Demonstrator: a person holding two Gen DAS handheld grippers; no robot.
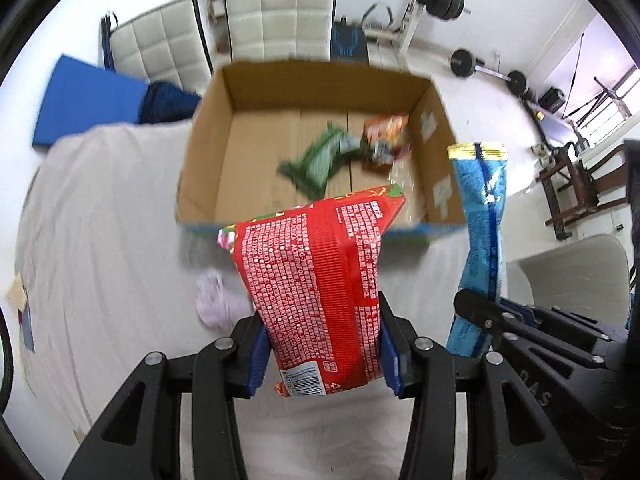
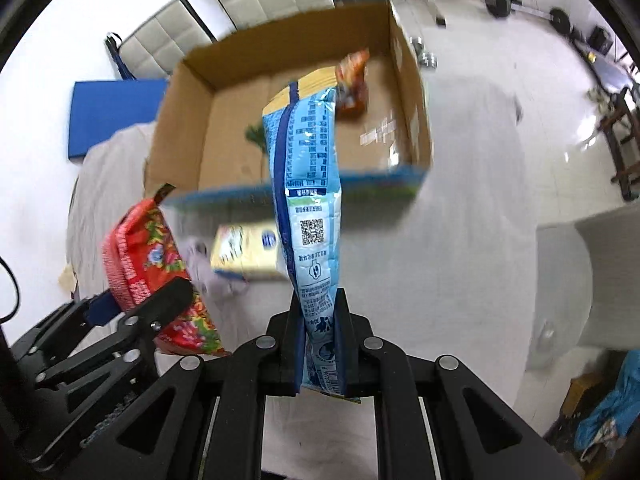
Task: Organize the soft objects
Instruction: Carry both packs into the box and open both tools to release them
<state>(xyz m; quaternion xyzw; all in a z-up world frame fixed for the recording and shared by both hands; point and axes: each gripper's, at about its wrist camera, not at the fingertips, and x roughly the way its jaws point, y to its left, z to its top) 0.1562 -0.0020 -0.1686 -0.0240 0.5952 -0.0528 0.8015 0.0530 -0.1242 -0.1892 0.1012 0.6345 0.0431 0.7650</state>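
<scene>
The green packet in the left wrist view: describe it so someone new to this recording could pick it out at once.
Find the open cardboard box on the white-covered table, beyond the red packet held in the left gripper. On the box floor, the green packet lies flat near the middle. An orange-red packet sits just to its right; the green one is the only green item in the box.

Motion is blurring the green crinkled packet (image 1: 320,158) inside the brown cardboard box (image 1: 208,136); the yellow flat carton (image 2: 244,252) is perhaps lying partly hidden behind the blue foil pouch (image 2: 308,184).
</scene>
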